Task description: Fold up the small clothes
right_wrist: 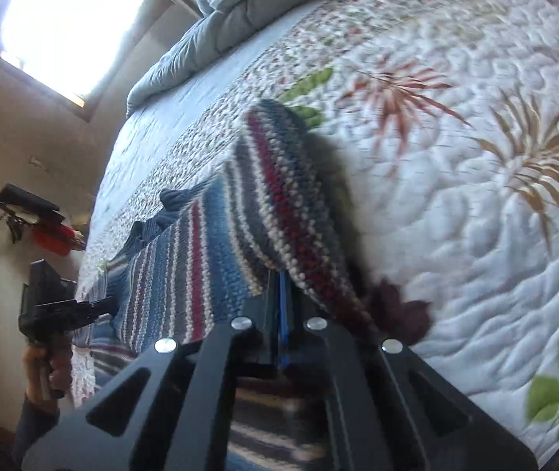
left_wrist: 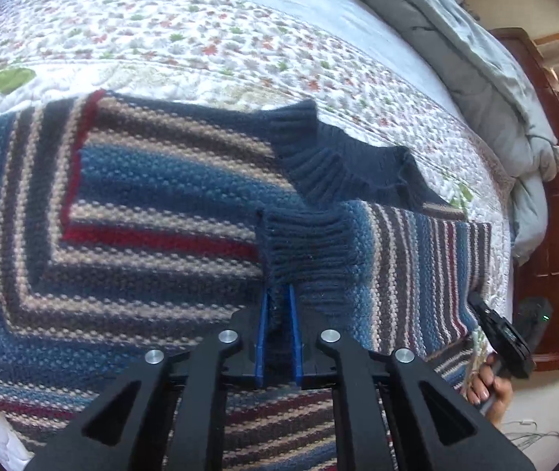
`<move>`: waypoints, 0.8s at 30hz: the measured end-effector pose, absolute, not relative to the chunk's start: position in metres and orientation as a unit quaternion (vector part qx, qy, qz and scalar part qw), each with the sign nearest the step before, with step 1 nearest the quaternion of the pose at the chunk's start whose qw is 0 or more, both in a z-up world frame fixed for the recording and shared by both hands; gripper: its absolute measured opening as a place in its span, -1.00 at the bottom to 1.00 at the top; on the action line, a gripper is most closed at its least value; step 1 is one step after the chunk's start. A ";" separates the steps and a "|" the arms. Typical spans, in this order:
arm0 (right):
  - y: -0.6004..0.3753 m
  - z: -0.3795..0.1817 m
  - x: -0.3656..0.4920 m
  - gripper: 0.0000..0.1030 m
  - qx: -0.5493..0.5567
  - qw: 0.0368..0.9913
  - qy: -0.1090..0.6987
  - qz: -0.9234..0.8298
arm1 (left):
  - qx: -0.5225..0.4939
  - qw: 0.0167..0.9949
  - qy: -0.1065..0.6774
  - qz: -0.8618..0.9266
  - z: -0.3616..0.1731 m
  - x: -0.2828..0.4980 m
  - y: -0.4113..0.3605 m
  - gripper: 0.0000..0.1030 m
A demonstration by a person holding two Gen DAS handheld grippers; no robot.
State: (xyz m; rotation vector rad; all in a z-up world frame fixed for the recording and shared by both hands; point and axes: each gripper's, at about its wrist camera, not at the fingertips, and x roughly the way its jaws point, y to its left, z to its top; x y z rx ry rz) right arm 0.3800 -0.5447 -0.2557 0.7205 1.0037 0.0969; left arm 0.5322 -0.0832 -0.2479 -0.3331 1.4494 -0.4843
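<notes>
On top of the flowery quilt (left_wrist: 209,39) a striped knit sweater (left_wrist: 142,196) is lying spread out. Left gripper (left_wrist: 279,314) is pinching the sweater's dark blue ribbed cuff (left_wrist: 303,243). Right gripper (right_wrist: 281,298) is squeezing tight on a striped edge of the sweater, lifting it off the bed.

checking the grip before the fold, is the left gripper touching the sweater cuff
Touching. The left wrist view shows the left gripper with its blue fingers shut on the navy ribbed cuff of the striped sweater.
</notes>
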 end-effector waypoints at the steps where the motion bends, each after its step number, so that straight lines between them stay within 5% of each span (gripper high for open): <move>1: -0.552 -0.259 0.377 -1.00 0.343 0.811 0.471 0.048 | -0.148 0.708 0.653 -0.222 -0.251 0.531 -0.088 -0.81; 4: -0.553 -0.257 0.375 -1.00 0.341 0.812 0.472 0.048 | -0.140 0.715 0.649 -0.220 -0.256 0.528 -0.091 -0.57; 6: -0.545 -0.247 0.376 -0.79 0.334 0.816 0.470 0.049 | -0.157 0.715 0.644 -0.223 -0.253 0.527 -0.085 -0.29; 8: -0.534 -0.227 0.378 -0.21 0.318 0.831 0.454 0.054 | -0.150 0.733 0.627 -0.215 -0.241 0.522 -0.083 0.14; 10: -0.527 -0.215 0.382 -0.01 0.300 0.844 0.442 0.052 | -0.124 0.757 0.602 -0.223 -0.224 0.512 -0.084 0.23; 15: -0.529 -0.231 0.395 -0.11 0.292 0.831 0.472 0.044 | -0.098 0.766 0.601 -0.205 -0.219 0.501 -0.083 0.32; 18: -0.544 -0.246 0.393 -0.47 0.304 0.820 0.484 0.034 | -0.117 0.764 0.603 -0.199 -0.219 0.496 -0.072 0.33; 22: -0.543 -0.224 0.386 -0.02 0.292 0.826 0.482 0.022 | -0.187 0.785 0.558 -0.193 -0.197 0.464 -0.025 0.81; 24: -0.518 -0.198 0.389 0.00 0.255 0.839 0.479 0.037 | -0.211 0.811 0.517 -0.174 -0.185 0.434 0.009 0.88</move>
